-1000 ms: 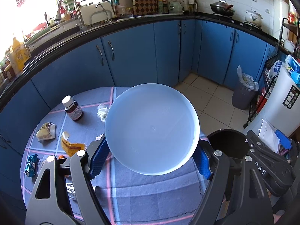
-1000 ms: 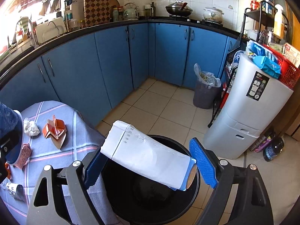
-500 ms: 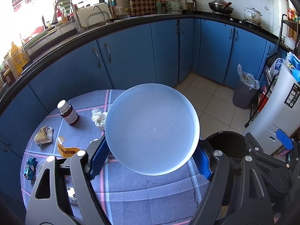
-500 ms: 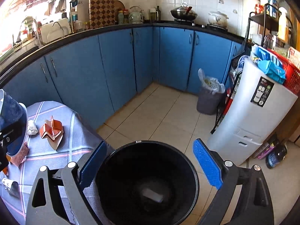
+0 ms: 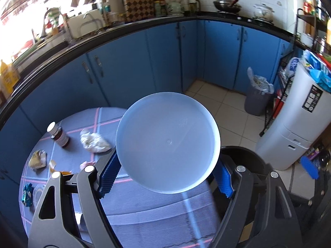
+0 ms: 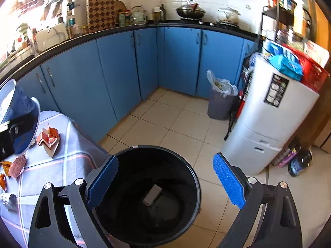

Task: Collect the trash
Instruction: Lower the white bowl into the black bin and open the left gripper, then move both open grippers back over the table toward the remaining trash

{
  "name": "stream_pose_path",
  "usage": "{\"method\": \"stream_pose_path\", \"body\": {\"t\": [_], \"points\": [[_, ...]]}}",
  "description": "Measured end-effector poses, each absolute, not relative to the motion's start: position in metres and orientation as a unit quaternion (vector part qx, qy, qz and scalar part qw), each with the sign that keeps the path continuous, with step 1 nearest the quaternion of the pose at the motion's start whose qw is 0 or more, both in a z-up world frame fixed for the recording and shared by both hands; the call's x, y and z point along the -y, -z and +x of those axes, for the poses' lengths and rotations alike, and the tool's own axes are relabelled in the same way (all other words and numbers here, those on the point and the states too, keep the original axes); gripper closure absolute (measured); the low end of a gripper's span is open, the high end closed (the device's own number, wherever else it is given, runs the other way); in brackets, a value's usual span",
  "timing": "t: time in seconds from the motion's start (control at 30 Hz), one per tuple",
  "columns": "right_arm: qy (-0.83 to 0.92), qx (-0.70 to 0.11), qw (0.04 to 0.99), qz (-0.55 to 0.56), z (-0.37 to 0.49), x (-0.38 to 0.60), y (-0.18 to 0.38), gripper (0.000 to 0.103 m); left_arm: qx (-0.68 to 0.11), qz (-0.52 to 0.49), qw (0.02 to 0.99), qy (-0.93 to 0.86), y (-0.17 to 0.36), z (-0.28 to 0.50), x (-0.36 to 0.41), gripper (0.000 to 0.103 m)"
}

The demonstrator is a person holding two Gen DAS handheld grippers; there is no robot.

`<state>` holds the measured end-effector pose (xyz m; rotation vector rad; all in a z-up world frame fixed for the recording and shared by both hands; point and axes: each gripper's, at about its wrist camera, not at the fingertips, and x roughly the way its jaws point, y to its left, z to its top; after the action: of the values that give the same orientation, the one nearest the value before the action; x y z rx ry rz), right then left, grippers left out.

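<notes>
Left hand-held gripper: clenched on a pale blue round container, seen bottom-on; both blue pads press its sides. It is held up above the checked-cloth surface, near the surface's right edge, beside the black bin.

Right hand-held gripper: released, jaws wide apart, nothing between the pads. It hangs right above the mouth of the black bin, pointing down into it. 1 grey boxy piece lies on the bin floor, below and between the 2 pads, not touching either.

Trash on the surface, left wrist view, all left of the left hand-held gripper and apart from it:
- crumpled white tissue, nearest, just beside the left pad
- brown bottle with white cap, upright, beyond the tissue
- crumpled yellowish wrapper
- orange packet, partly hidden behind the gripper frame
- blue foil wrapper at the far left edge

Right wrist view adds a folded orange carton on the surface, just beside the held container, and a small pink packet nearer the camera. Both lie well left of the right hand-held gripper.

A grey bin with a plastic liner stands on the tiled floor by the blue cabinets, well apart from both grippers.
</notes>
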<state>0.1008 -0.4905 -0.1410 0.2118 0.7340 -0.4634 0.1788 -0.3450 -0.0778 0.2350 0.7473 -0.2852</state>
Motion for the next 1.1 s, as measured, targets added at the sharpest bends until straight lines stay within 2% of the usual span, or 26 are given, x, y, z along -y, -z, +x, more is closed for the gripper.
{"method": "stream_pose_path", "body": {"t": [0.3,0.43,0.8,1.1], "points": [[0.233,-0.351,0.899,0.118,0.074,0.505,0.138,0.013,-0.344,0.131,0.911,0.187,0.062,0.168,0.396,0.024],[0.233,-0.349,0.9,0.115,0.074,0.506,0.138,0.013,-0.336,0.127,0.912,0.197,0.056,0.163,0.406,0.008],[0.219,-0.358,0.899,0.124,0.078,0.505,0.144,0.013,-0.34,0.132,0.913,0.182,0.062,0.162,0.397,0.007],[0.207,-0.338,0.911,0.117,0.079,0.485,0.137,0.013,-0.352,0.101,0.916,0.162,0.063,0.159,0.34,0.007]]}}
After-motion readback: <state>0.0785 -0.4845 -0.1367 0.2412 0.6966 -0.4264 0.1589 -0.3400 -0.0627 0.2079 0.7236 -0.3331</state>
